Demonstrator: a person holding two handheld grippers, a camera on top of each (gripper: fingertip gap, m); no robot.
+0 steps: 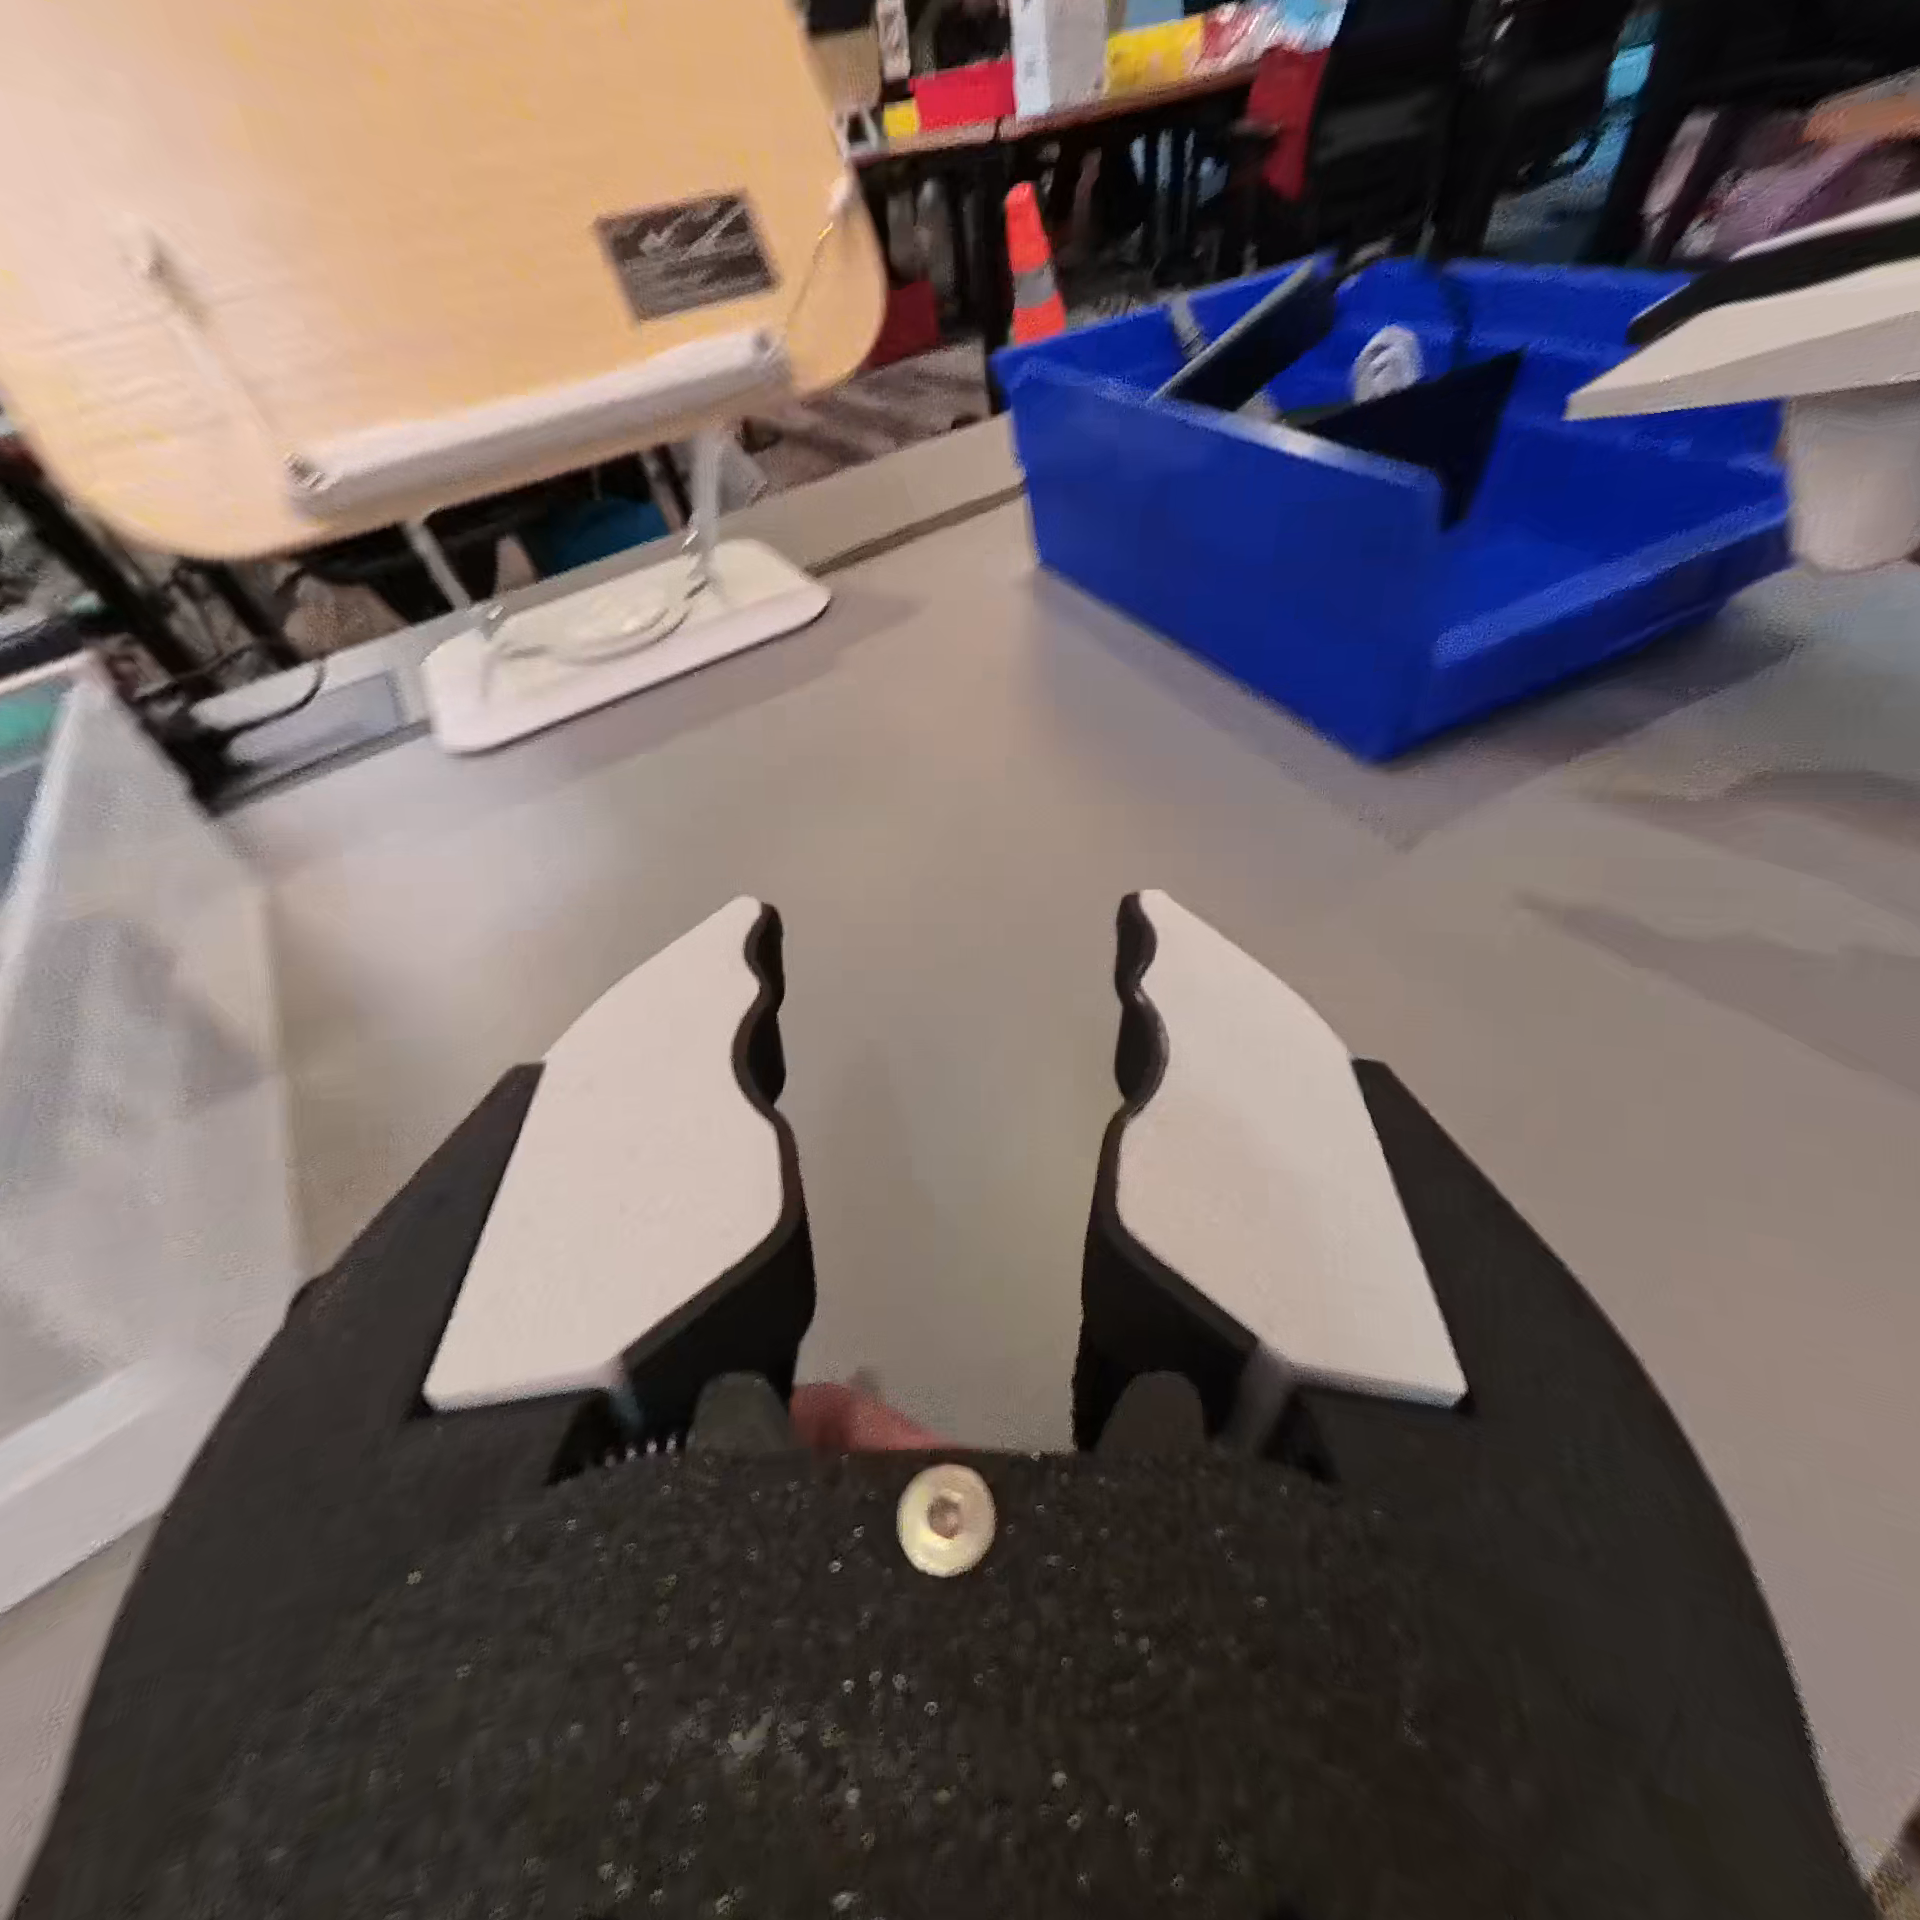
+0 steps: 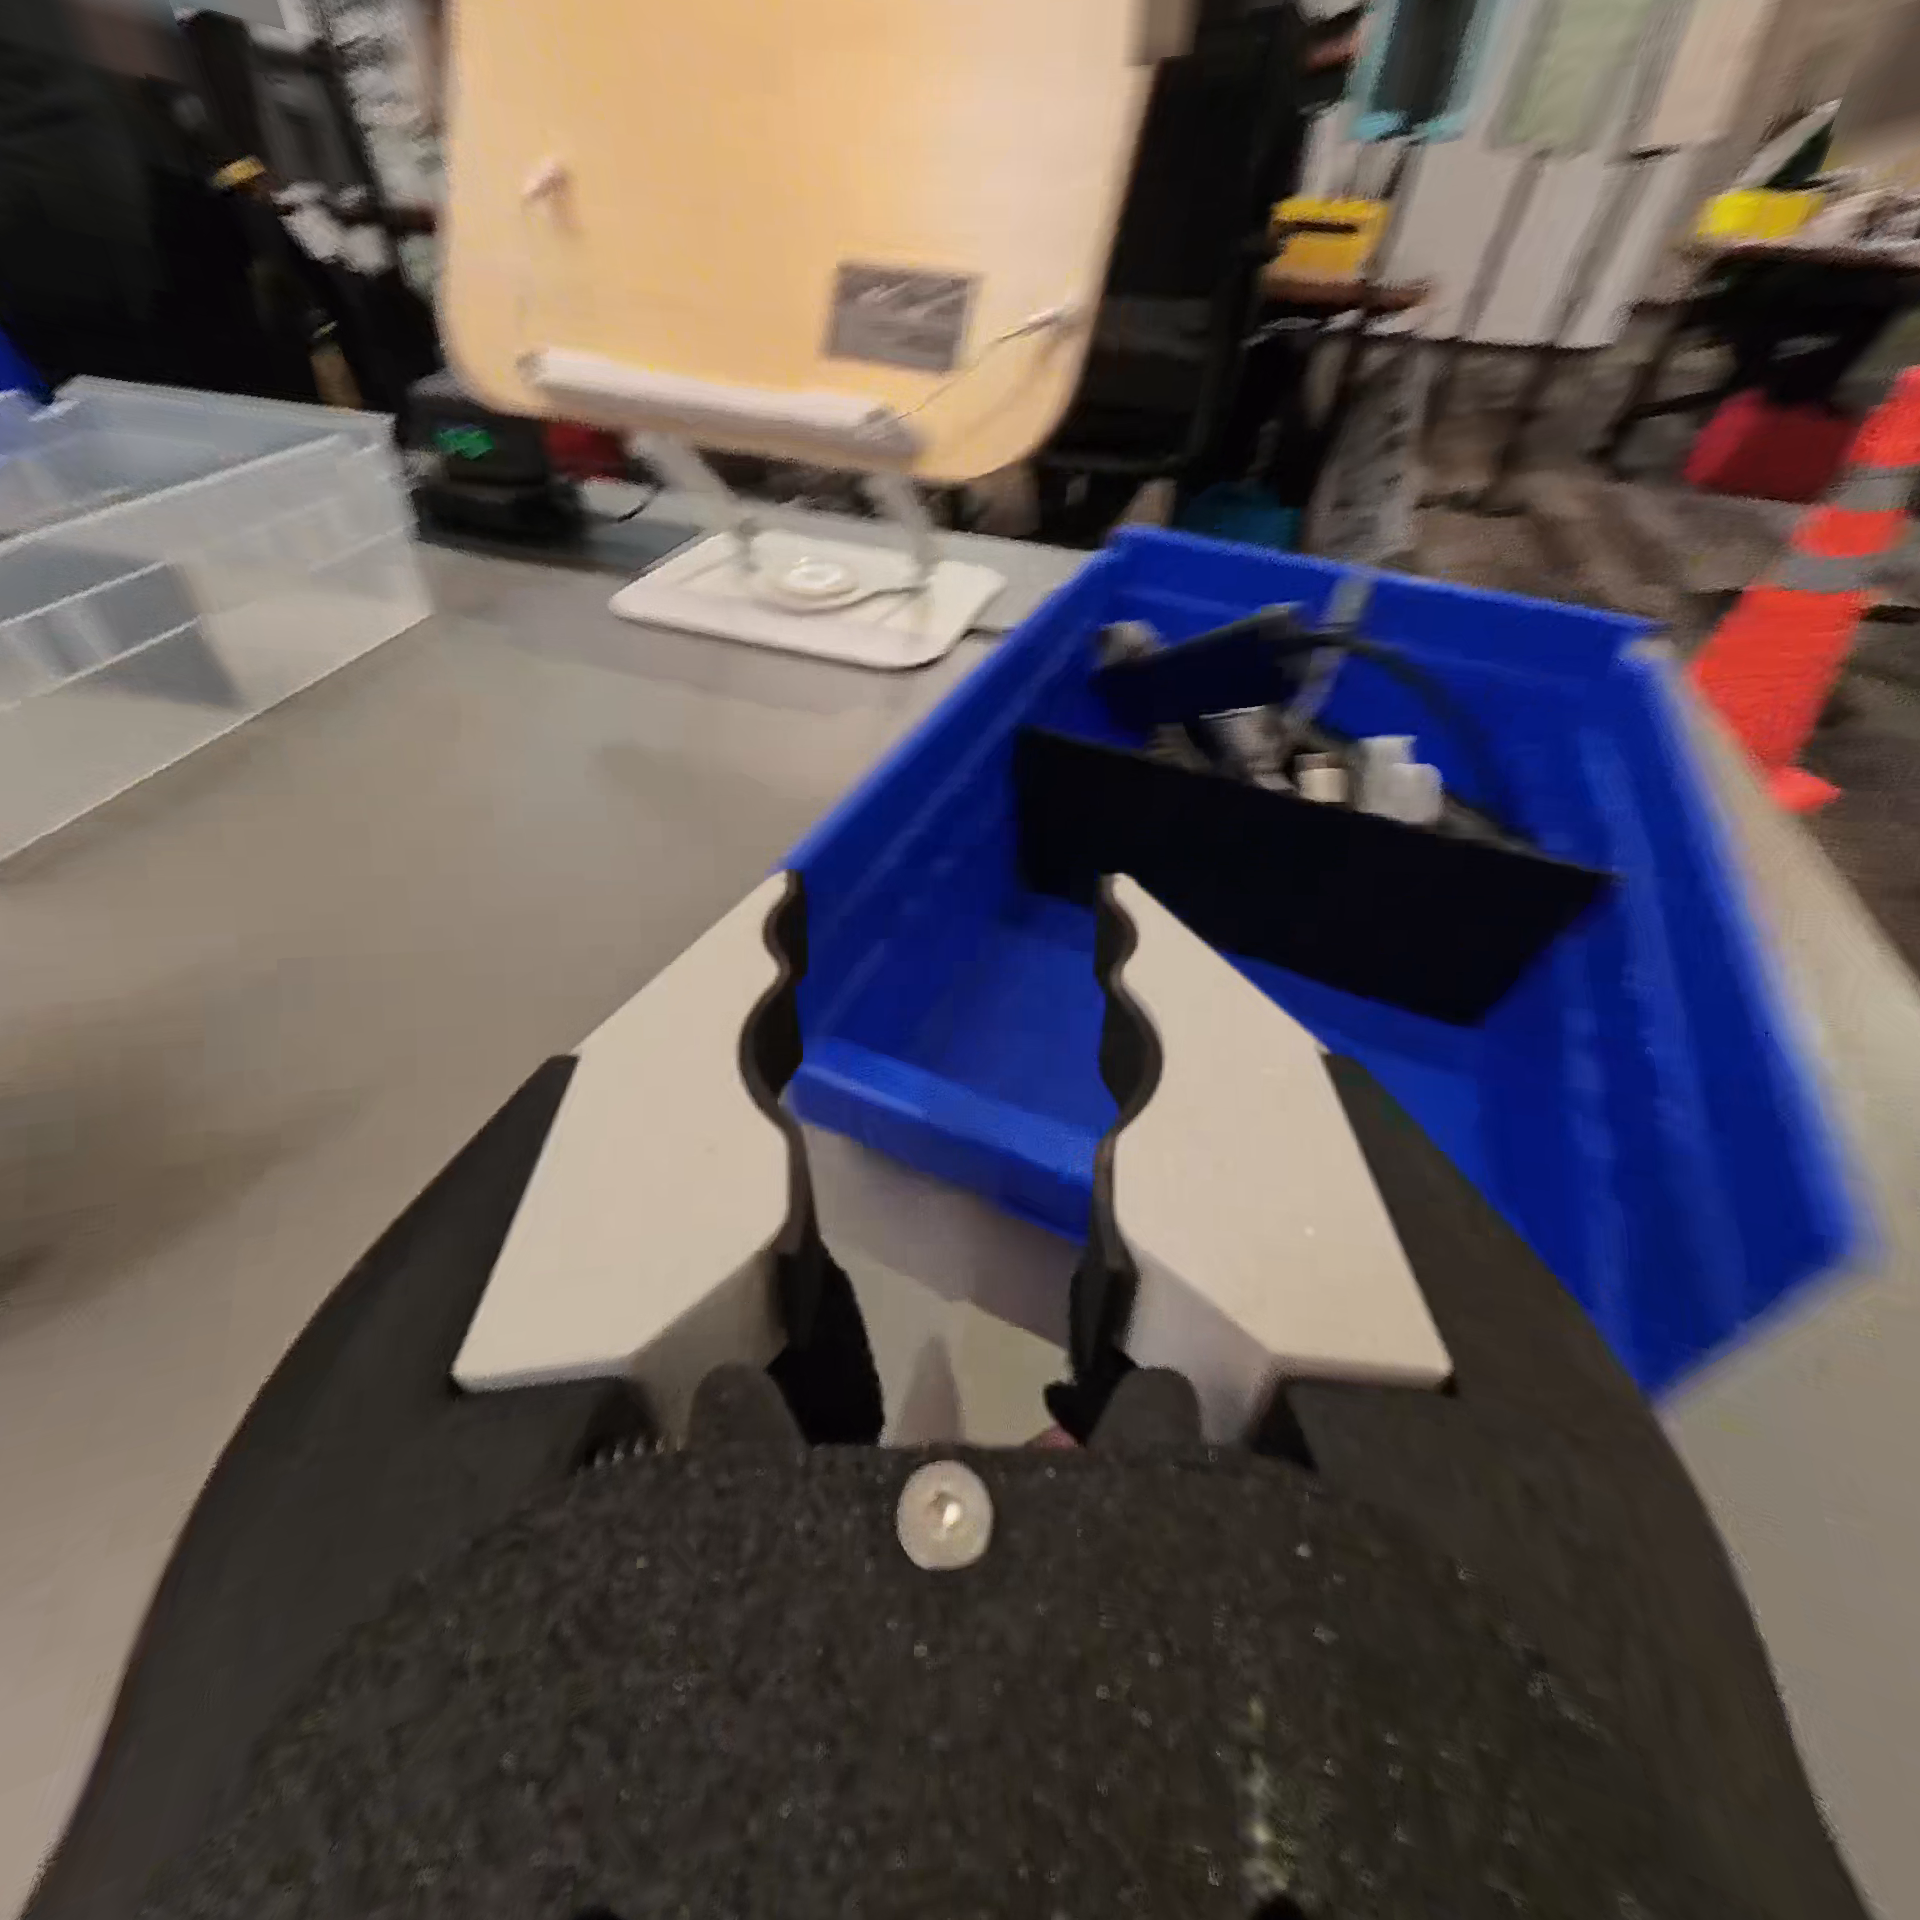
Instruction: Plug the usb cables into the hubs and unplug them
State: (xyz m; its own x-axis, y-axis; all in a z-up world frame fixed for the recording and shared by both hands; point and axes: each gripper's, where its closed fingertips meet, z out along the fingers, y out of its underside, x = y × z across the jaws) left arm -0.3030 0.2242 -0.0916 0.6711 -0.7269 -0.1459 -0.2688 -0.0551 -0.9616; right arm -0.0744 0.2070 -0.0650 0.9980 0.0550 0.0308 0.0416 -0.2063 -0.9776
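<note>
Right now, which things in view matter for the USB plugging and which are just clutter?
Job:
- blue bin, holding cables and connectors behind a black divider
- left gripper, open, empty
- right gripper, open, empty

Clutter:
- tan panel on stand
- clear boxes
- orange cone

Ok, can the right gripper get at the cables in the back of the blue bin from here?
Probably yes. The right gripper is open over the blue bin's near end, with only the black divider before the cables; the bin's top is uncovered.
</note>
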